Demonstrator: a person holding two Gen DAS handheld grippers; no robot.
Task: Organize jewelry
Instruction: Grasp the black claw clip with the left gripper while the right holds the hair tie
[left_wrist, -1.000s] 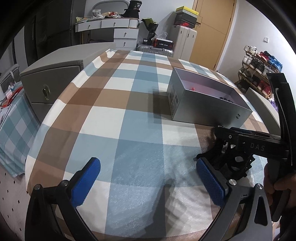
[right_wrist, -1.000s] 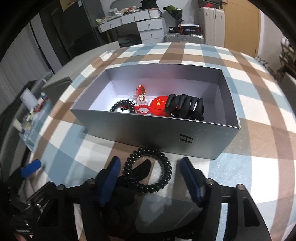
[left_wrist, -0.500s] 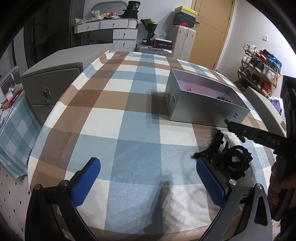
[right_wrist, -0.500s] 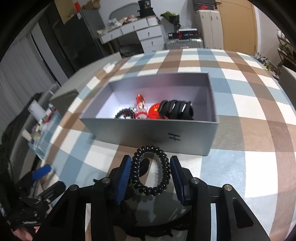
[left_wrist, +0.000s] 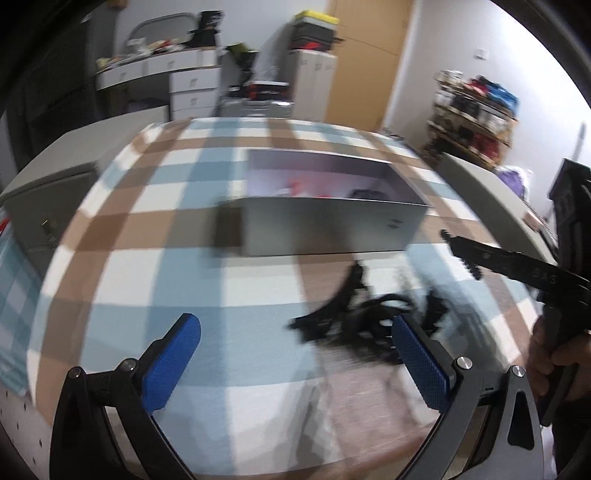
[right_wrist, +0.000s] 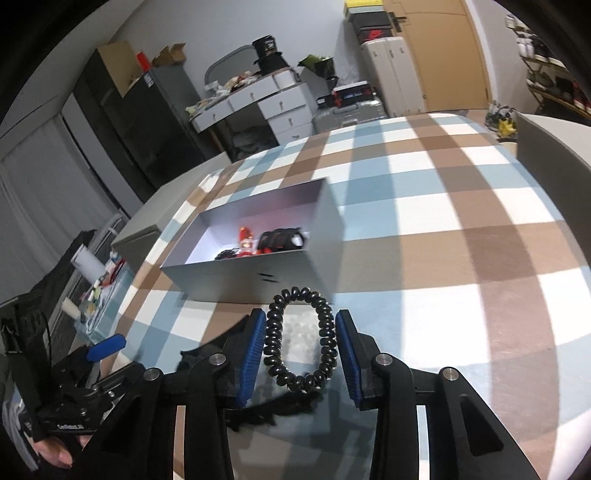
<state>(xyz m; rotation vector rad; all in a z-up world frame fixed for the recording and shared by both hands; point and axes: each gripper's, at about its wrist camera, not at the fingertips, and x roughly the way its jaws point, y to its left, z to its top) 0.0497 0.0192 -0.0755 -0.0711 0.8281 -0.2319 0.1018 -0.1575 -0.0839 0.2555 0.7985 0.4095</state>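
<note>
— Left wrist view?
— Blurred. Left gripper (left_wrist: 295, 362) spread wide over the blue, brown and white checked tablecloth (left_wrist: 155, 280), holding nothing. Tangle of black hair accessories (left_wrist: 354, 317) lying just beyond its right blue pad, partly hidden by it. Open grey cardboard box (left_wrist: 325, 229) farther back, red and dark items inside, too smeared to name. Right tool reaching in from the right edge.

— Right wrist view?
— Right gripper (right_wrist: 301, 347) just been closing; blue pads now pressed against both sides of a black spiral coil hair tie (right_wrist: 301, 339), squeezed into a tall oval. Hair tie hanging near the box's near wall, outside it. In the box: small red figure (right_wrist: 245, 242), dark ribbed band (right_wrist: 280, 240).
</note>
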